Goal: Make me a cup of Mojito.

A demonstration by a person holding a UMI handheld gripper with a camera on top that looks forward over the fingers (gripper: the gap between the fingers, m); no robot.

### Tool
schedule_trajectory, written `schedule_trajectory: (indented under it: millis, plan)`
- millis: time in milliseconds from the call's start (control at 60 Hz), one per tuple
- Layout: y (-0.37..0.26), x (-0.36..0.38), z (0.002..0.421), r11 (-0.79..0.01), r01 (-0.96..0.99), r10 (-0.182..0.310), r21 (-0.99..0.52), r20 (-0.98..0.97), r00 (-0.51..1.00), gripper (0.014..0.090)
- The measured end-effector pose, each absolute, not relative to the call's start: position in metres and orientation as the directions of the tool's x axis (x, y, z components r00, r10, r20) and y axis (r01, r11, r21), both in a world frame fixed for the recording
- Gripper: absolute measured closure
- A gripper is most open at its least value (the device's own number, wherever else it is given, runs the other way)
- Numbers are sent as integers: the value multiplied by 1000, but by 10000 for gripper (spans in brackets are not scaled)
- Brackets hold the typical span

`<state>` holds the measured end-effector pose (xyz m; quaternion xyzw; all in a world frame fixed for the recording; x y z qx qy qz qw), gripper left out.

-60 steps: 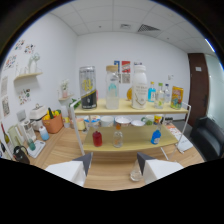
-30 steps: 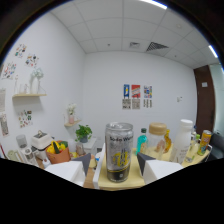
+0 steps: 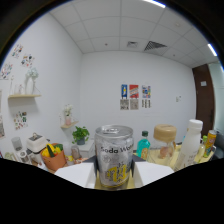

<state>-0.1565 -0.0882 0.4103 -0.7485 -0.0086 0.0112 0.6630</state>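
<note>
Soda can (image 3: 114,156) now fills view vs 0.5 s ago, between gripper (image 3: 114,175) jaws; grip state can't tell. Approach nearly done.

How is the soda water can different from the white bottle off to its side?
The soda water can is silver metal with printed lettering; the white bottle looks like plain plastic. The can is squat with a flat pull-tab top, the bottle taller and narrower with a cap. The can stands between the gripper fingers, the bottle beyond them. Both stand upright.
</note>
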Motion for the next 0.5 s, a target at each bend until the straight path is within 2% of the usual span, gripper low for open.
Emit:
schedule_trajectory:
  millis: [250,350,500]
  plan:
    - [-102,-158,414,-134,-23,54,-991,-31,998,539]
    - [-128,-156,427,-97,-8,68,-995,-15,998,538]
    - [-174,-143,426,-88,-17,76,-996,-24,997,538]
